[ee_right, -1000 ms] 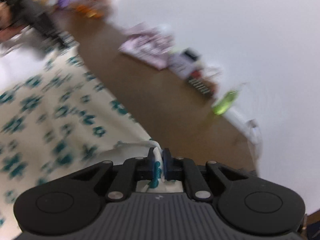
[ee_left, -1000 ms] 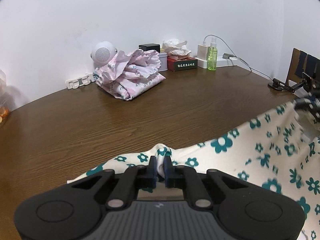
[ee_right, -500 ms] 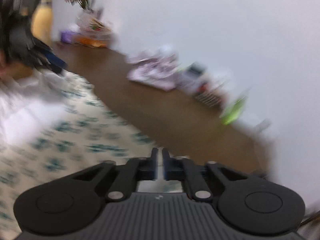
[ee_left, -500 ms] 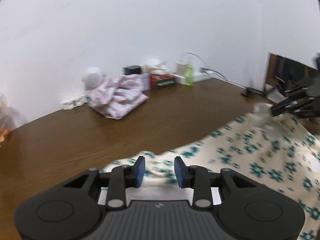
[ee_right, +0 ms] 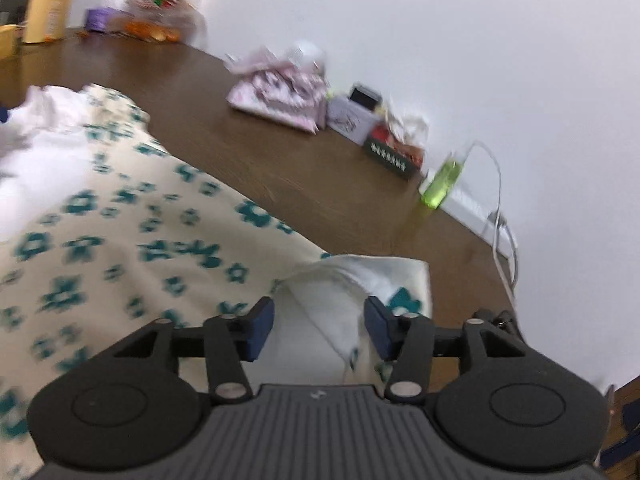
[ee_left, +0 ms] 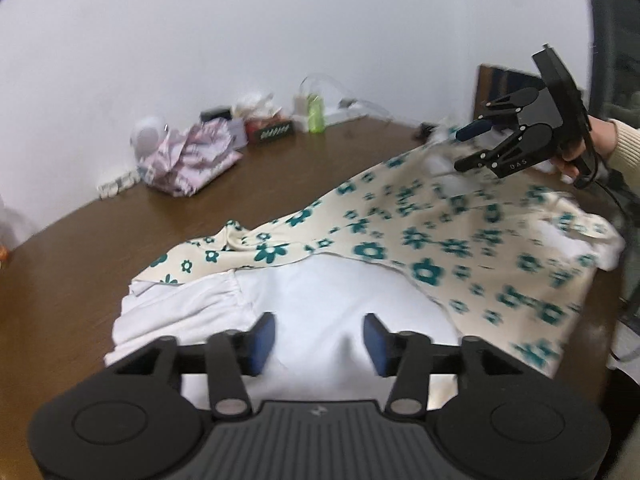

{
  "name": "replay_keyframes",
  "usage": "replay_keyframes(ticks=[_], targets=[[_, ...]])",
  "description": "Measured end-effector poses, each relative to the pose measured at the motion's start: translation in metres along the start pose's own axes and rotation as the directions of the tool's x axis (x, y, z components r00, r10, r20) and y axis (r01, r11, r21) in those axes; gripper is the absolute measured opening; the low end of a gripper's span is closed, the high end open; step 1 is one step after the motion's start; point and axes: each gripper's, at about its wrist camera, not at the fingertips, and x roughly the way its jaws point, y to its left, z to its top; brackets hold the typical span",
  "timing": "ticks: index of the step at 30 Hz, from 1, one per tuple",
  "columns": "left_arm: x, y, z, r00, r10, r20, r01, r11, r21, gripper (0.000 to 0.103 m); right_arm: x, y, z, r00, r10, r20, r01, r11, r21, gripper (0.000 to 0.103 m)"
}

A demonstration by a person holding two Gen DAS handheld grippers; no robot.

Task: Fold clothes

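Released since a second ago: both grippers, then pinched on the hem of the floral garment, now stand off it with jaws parted.

Left gripper (ee_left: 319, 338): jaws have just been opening; blue pads apart, nothing pressed between them; white fabric lies below the gap. It has pulled back from the hem it held.

Right gripper (ee_right: 320, 328): jaws have just been opening; pads apart, with a loose white fold of the garment lying between them, ungripped. In the left wrist view it hangs above the garment's far end, fingers spread, held by a hand (ee_left: 580, 148) in a cream sleeve (ee_left: 624, 148).

Floral garment (ee_left: 460, 240): cream cloth with teal flowers, folded back over itself so its white inner side (ee_left: 320, 300) shows nearest the left gripper. It lies flat across the near part of the table, its far end reaching the table's right edge.

Table (ee_left: 100, 260): dark brown wood grain, bare between the garment and the back row.

Wall (ee_left: 240, 40): plain white, directly behind the table.

Back row along the wall:
- pink patterned clothes (ee_left: 192, 160), a folded pile
- white round device (ee_left: 146, 138), beside the pile
- dark red box (ee_right: 394, 152)
- green bottle (ee_right: 442, 184), upright
- white power strip (ee_right: 468, 204) with cable (ee_right: 498, 184)

Far left corner, right wrist view: yellow bottle (ee_right: 50, 0) and blurred packets.
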Motion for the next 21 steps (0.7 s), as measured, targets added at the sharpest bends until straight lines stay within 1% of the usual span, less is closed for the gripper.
replay_keyframes(ticks=[1, 3, 4, 5, 6, 7, 8, 9, 10, 11, 12, 14, 16, 18, 20, 21], targets=[[-0.011, -0.003, -0.004, 1.000, -0.017, 0.016, 0.017, 1.000, 0.014, 0.055, -0.015, 0.003, -0.003, 1.000, 0.005, 0.009, -0.005, 1.000, -0.011, 0.061], [-0.026, -0.013, -0.011, 0.997, -0.056, 0.043, 0.054, 0.997, 0.048, 0.056, -0.042, 0.008, -0.008, 0.999, 0.043, 0.022, -0.042, 0.999, -0.031, 0.063], [-0.031, -0.019, -0.013, 0.995, -0.079, 0.054, 0.075, 0.995, 0.067, 0.057, -0.051, 0.013, -0.012, 0.997, 0.081, 0.019, -0.081, 0.996, -0.033, 0.064], [-0.029, -0.025, -0.013, 0.993, -0.100, 0.060, 0.095, 0.992, 0.083, 0.057, -0.052, 0.016, -0.012, 0.993, 0.118, 0.007, -0.118, 0.993, -0.021, 0.064], [-0.027, -0.031, -0.013, 0.990, -0.122, 0.065, 0.115, 0.988, 0.099, 0.057, -0.049, 0.019, -0.012, 0.992, 0.128, -0.001, -0.128, 0.992, 0.011, 0.063], [-0.024, -0.036, -0.013, 0.987, -0.142, 0.069, 0.134, 0.984, 0.114, 0.057, -0.036, 0.018, -0.008, 0.991, 0.133, -0.021, -0.132, 0.990, 0.047, 0.062], [-0.017, -0.039, -0.010, 0.989, -0.134, 0.058, 0.127, 0.986, 0.104, 0.057, -0.023, 0.018, -0.004, 0.989, 0.139, -0.040, -0.135, 0.987, 0.083, 0.050], [-0.010, -0.042, -0.007, 0.991, -0.125, 0.047, 0.120, 0.988, 0.095, 0.056, -0.005, 0.014, 0.000, 0.991, 0.117, -0.062, -0.107, 0.984, 0.141, 0.034], [-0.004, -0.044, -0.006, 0.992, -0.120, 0.034, 0.117, 0.990, 0.081, 0.056, 0.010, 0.008, 0.003, 0.992, 0.099, -0.084, -0.080, 0.976, 0.204, 0.027], [0.001, -0.045, -0.006, 0.993, -0.115, 0.021, 0.114, 0.991, 0.067, 0.056, 0.023, -0.001, 0.006, 0.991, 0.097, -0.096, -0.068, 0.962, 0.266, 0.025], [0.003, -0.046, -0.008, 0.993, -0.119, 0.009, 0.118, 0.991, 0.057, 0.056, 0.037, -0.009, 0.009, 0.990, 0.096, -0.107, -0.056, 0.943, 0.327, 0.025], [0.007, -0.047, -0.012, 0.993, -0.120, -0.008, 0.121, 0.991, 0.055, 0.056, 0.058, -0.022, 0.014, 0.988, 0.104, -0.115, -0.050, 0.915, 0.399, 0.023], [0.008, -0.046, -0.018, 0.993, -0.117, -0.019, 0.118, 0.992, 0.036, 0.056, 0.070, -0.025, 0.014, 0.993, 0.039, -0.111, 0.010, 0.914, 0.406, 0.021], [0.010, -0.041, -0.022, 0.993, -0.111, -0.031, 0.111, 0.994, 0.013, 0.056, 0.080, -0.025, 0.012, 0.992, -0.040, -0.122, 0.086, 0.912, 0.400, 0.021], [0.010, -0.035, -0.027, 0.994, -0.105, -0.037, 0.105, 0.995, -0.004, 0.056, 0.083, -0.024, 0.009, 0.991, -0.066, -0.117, 0.108, 0.911, 0.398, 0.023], [0.007, -0.031, -0.027, 0.994, -0.104, -0.033, 0.104, 0.994, -0.020, 0.056, 0.074, -0.023, 0.008, 0.992, -0.053, -0.111, 0.092, 0.919, 0.382, 0.029]])
